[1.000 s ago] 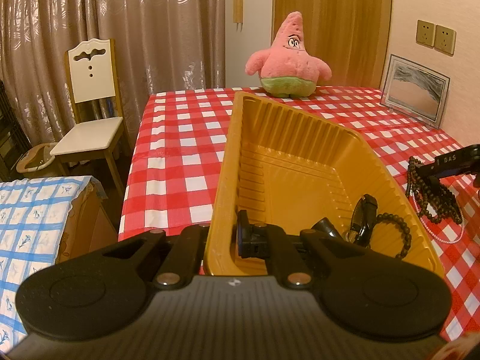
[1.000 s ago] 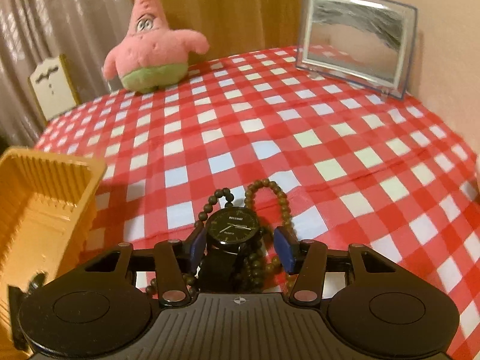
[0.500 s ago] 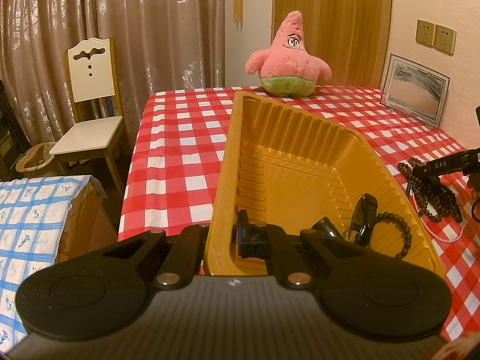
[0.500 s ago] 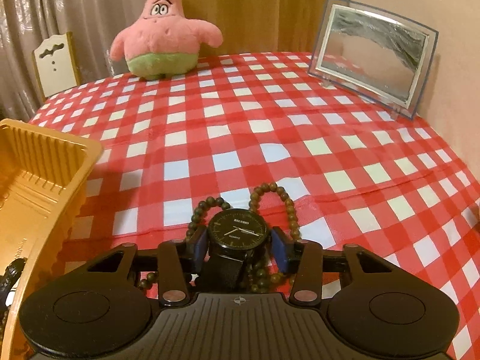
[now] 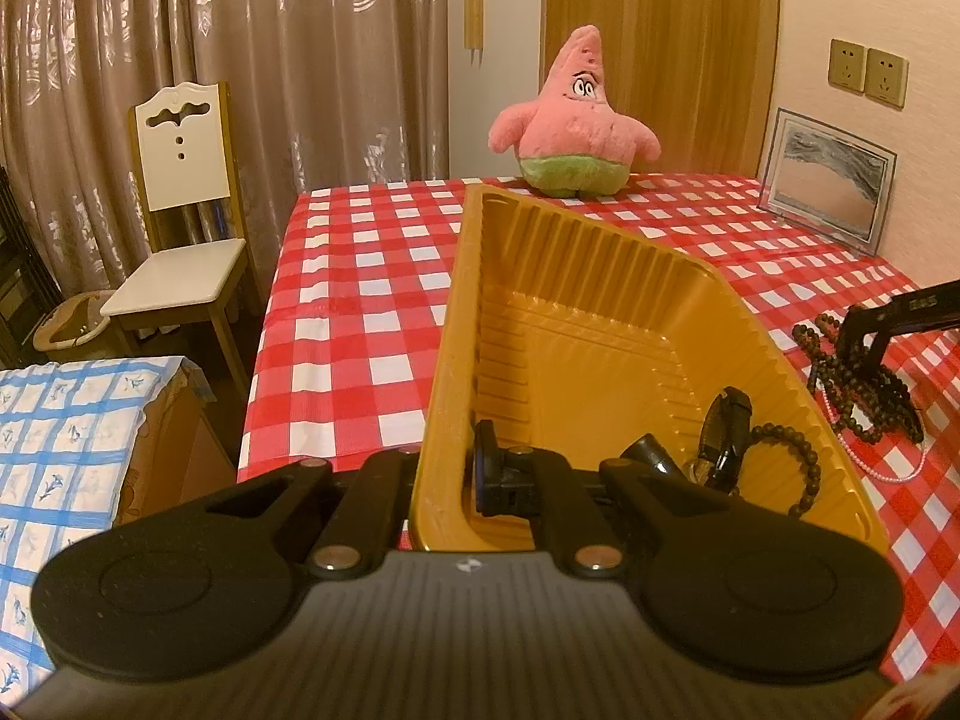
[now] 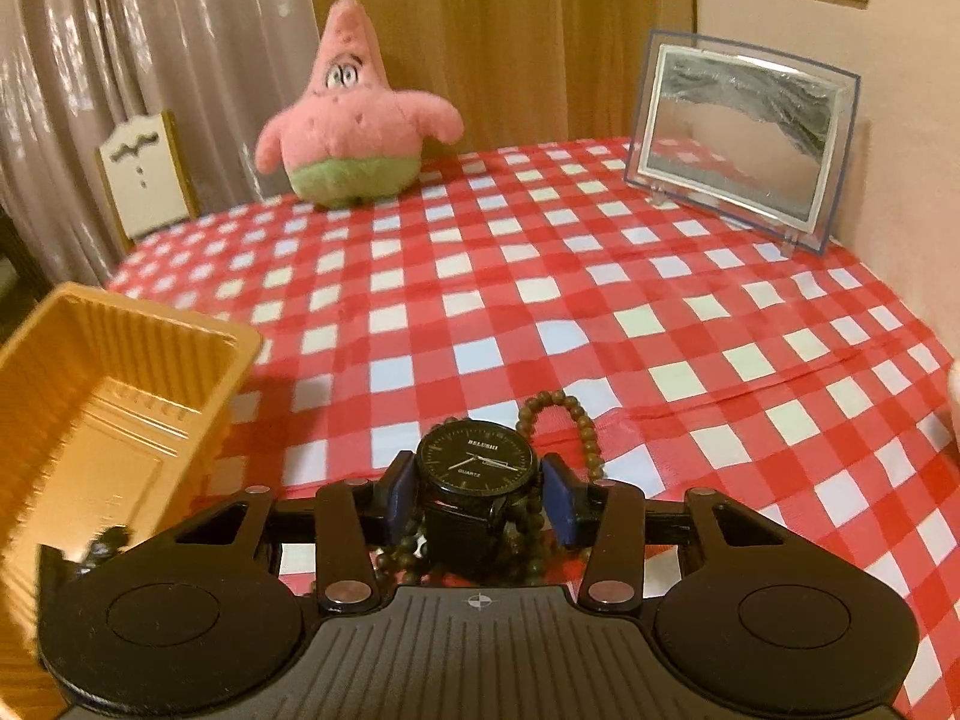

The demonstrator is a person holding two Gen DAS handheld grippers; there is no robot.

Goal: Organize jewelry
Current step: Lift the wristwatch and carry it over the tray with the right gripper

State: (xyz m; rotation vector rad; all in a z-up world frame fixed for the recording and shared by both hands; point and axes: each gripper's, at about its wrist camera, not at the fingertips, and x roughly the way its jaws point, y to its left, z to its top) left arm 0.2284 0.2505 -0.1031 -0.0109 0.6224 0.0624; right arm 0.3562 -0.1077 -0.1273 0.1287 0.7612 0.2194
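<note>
My left gripper [image 5: 450, 474] is shut on the near left wall of the yellow plastic tray [image 5: 447, 324], one finger inside and one outside. A black strap piece [image 5: 726, 432] and a dark bead bracelet [image 5: 798, 468] lie in the tray's near right corner. My right gripper [image 6: 477, 492] is shut on a black round-faced watch [image 6: 476, 461], its blue pads against the case sides. Brown wooden beads [image 6: 570, 426] loop around and under the watch. The tray [image 6: 120, 312] lies to the left of the right gripper. A thin pink bead string [image 5: 870, 462] lies on the cloth.
A red-and-white checked cloth [image 6: 600, 300] covers the table. A pink star plush [image 5: 573, 126] sits at the back and a framed sand picture [image 5: 828, 186] leans on the right wall. A white chair [image 5: 180, 228] and a blue-checked cover [image 5: 72, 438] lie beyond the table's left edge.
The right jaws closed onto the watch, then rose a little and swung left toward the tray. The left gripper and the tray have not moved.
</note>
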